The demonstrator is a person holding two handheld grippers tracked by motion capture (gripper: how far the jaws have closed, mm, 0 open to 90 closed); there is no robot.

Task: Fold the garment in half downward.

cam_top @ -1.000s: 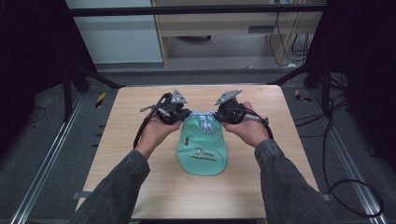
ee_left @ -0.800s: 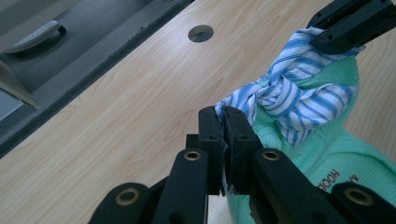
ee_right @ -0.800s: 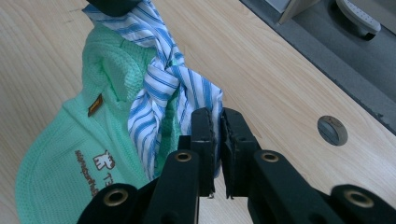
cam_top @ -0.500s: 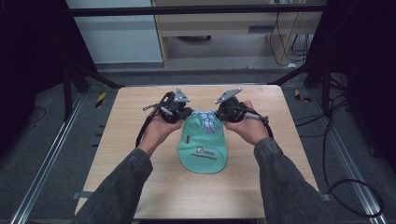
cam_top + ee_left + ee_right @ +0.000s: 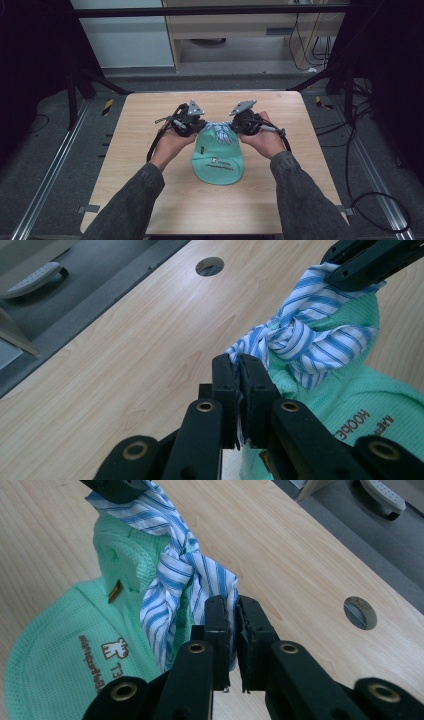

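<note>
Over tabletop [image 5: 150, 165] centre, left gripper [image 5: 239, 371] and right gripper [image 5: 231, 611] each clamp one striped tie [image 5: 305, 335] end, pulling apart, likely to tighten knot on green bag [image 5: 218, 159] lying below.

Table [image 5: 150, 200]: holds the bag, which lies just right of its centre.
Bag [image 5: 218, 165]: its tied end points to 12 o'clock, its rounded end to 6 o'clock.
Knotted strips [image 5: 219, 129]: at the bag's 12 o'clock end.
Left gripper [image 5: 198, 124]: at the knot's 9 o'clock.
Right gripper [image 5: 235, 125]: at the knot's 3 o'clock.
Table hole [image 5: 210, 265]: beyond the knot in the left gripper view.
</note>
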